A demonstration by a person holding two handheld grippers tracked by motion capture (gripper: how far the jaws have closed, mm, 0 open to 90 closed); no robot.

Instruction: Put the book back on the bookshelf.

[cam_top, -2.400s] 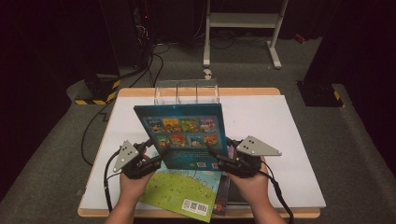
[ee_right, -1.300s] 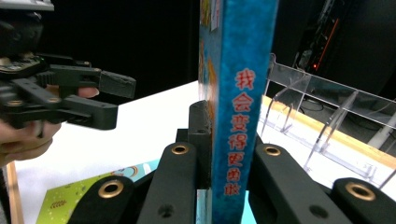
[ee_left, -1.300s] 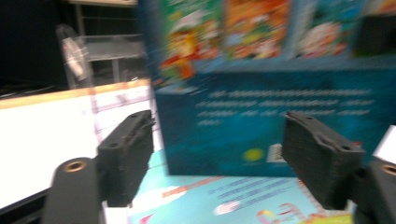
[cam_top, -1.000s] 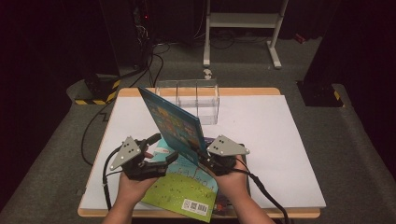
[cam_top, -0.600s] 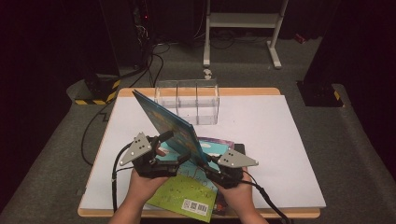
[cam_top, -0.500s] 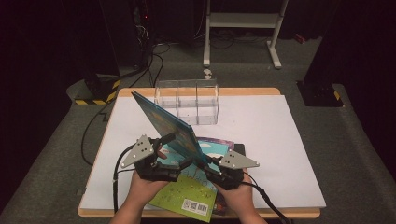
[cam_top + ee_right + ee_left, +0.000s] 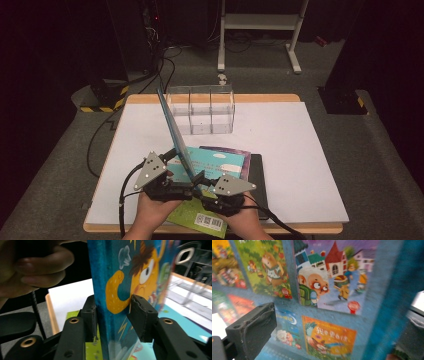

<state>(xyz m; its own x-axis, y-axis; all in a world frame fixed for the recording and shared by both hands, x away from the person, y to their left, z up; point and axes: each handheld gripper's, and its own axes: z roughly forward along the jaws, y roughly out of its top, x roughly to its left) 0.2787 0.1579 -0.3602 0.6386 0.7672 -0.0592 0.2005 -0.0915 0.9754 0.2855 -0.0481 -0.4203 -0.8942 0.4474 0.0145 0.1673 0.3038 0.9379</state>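
Blue picture book [image 7: 174, 131] is up on edge, tilted, over the near-left part of the table, its lower corner between both grippers. Left gripper [image 7: 172, 161] looks clamped on the lower cover; in the left gripper view one black pad [image 7: 252, 331] lies against the cartoon panels. Right gripper [image 7: 200, 179] has just been opening: in the right gripper view the book's edge [image 7: 117, 290] stands between the jaws, left pad close to the cover, right one off it w/ a gap. Under the hands: a green book [image 7: 197, 216], a light-blue book [image 7: 220, 162], a purple one [image 7: 235, 150]. Beyond, a clear divider box [image 7: 201, 109] at the far edge. White table top [image 7: 300, 160], wood rim, grey carpet [image 7: 380, 150], dark room, a white stand [image 7: 260, 25], cables on the floor.
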